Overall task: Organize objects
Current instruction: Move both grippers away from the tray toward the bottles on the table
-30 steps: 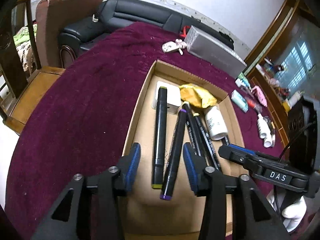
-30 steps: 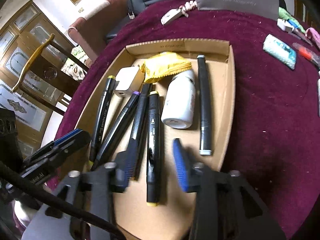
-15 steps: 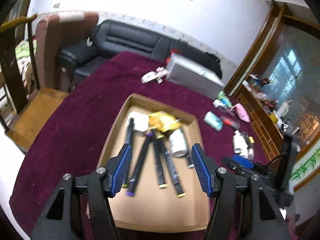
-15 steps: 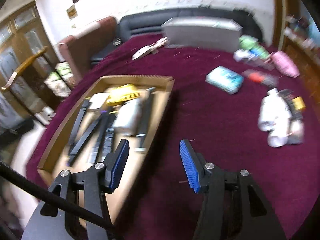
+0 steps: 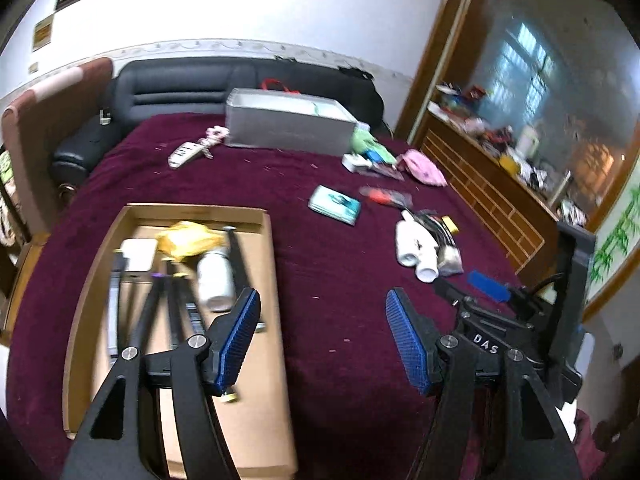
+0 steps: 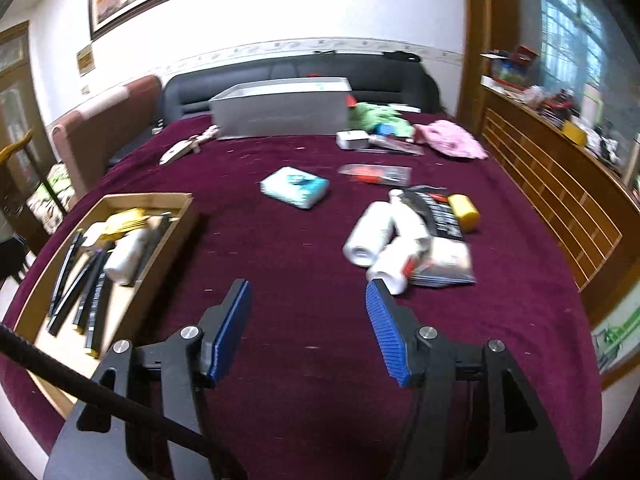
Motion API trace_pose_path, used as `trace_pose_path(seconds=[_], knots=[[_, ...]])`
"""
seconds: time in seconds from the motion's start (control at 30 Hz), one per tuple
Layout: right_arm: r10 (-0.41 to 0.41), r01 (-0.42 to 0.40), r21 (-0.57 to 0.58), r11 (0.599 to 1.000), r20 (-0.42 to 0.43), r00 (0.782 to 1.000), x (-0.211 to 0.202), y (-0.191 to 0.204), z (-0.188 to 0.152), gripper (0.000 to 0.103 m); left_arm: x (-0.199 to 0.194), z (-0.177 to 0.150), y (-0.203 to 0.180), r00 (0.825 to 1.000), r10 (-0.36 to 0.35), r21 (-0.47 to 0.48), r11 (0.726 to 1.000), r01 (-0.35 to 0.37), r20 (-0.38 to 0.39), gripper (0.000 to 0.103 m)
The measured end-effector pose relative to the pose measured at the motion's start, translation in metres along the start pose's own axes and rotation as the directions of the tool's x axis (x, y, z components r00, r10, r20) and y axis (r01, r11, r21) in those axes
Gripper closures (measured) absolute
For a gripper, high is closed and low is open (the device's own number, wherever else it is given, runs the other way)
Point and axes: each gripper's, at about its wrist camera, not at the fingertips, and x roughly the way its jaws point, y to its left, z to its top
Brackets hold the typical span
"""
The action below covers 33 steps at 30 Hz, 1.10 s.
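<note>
**Cardboard tray loaded, both claws now turn to the loose pile**

Cardboard shows at my eight o'clock: the tray (image 6: 160,240) holds several black markers (image 6: 76,276), a white bottle (image 6: 124,256) and a yellow packet (image 6: 124,216), all lying inside its walls. A second ago both my claws hung low over that tray, the right one close around a marker. Now both have lifted and swung away, so the markers lie released in the tray and that part of the sorting looks done.

My right gripper (image 6: 308,328) stands wide, jaws well apart, nothing between them, above bare maroon cloth (image 6: 280,380). My left gripper (image 5: 322,340) is equally wide and empty, with its left finger over the tray's right wall (image 5: 276,280).

What differs most is the aim. Earlier, the tray filled each view; now the unsorted things come forward. At my one o'clock lie the white bottles (image 6: 380,248), touching a black packet (image 6: 436,212) and a yellow cap-like piece (image 6: 464,208). At twelve o'clock sits a teal tissue pack (image 6: 296,188), and beyond it a red-and-clear packet (image 6: 376,174). I judge the white bottles the likely next pick, being nearest my right claw.
</note>
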Motion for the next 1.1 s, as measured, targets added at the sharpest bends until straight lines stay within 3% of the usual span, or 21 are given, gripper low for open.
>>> trace_pose_path(seconds=[0.2, 0.4, 0.67, 0.73, 0.8, 0.93, 1.1], knots=[[-0.076, 0.075, 0.035, 0.997, 0.025, 0.997, -0.005, -0.038, -0.004, 0.042, 0.059, -0.004, -0.041, 0.995, -0.013, 0.034, 0.999, 0.017, -0.102, 0.044], [-0.123, 0.122, 0.046, 0.991, 0.022, 0.992, -0.004, -0.066, -0.008, 0.041, 0.111, -0.015, -0.057, 0.981, 0.007, 0.037, 0.999, 0.0, -0.195, 0.044], [-0.148, 0.148, 0.086, 0.985, 0.002, 0.989, 0.005, -0.093, -0.002, 0.037, 0.159, -0.028, -0.059, 0.965, 0.061, 0.046, 0.998, -0.05, -0.255, 0.044], [-0.153, 0.153, 0.084, 0.985, -0.003, 0.988, 0.009, -0.096, -0.001, 0.037, 0.159, -0.028, -0.063, 0.969, 0.076, 0.069, 0.996, -0.061, -0.234, 0.044], [-0.154, 0.154, 0.085, 0.984, -0.007, 0.988, 0.012, -0.097, 0.0, 0.037, 0.16, -0.03, -0.066, 0.97, 0.086, 0.089, 0.994, -0.068, -0.229, 0.041], [-0.15, 0.151, 0.084, 0.985, -0.014, 0.989, 0.018, -0.099, 0.003, 0.037, 0.162, -0.035, -0.074, 0.975, 0.089, 0.128, 0.99, -0.064, -0.202, 0.027], [-0.152, 0.153, 0.066, 0.986, -0.019, 0.988, 0.025, -0.097, 0.008, 0.037, 0.17, -0.044, -0.092, 0.97, 0.152, 0.246, 0.964, -0.103, -0.189, 0.012]])
